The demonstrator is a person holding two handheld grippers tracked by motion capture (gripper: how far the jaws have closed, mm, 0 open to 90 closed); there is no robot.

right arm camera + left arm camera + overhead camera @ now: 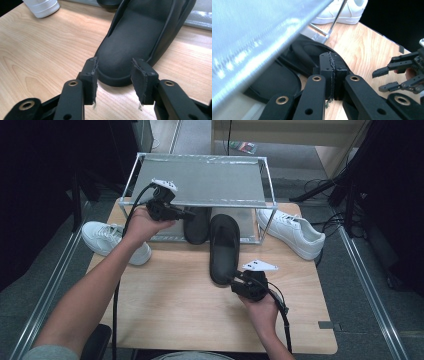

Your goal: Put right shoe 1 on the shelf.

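Two black slippers lie on the wooden table (165, 300). One slipper (197, 226) sits under the wire rack (200, 180). The other slipper (224, 249) lies half out of the rack, heel toward me. My left gripper (191, 213) hovers at the rack's front edge, above the tucked slipper. Its pads (325, 67) are pressed together with nothing between them, so it is shut. My right gripper (234, 282) stands open at the outer slipper's heel. In the right gripper view the heel (125, 50) reaches between the spread pads (90, 75), with a gap on each side.
A white sneaker (112, 240) lies at the table's left edge and another white sneaker (295, 232) at the right beside the rack's leg. The rack's grey shelf (249, 32) hangs close over my left gripper. Bare wood stretches along the near side of the table.
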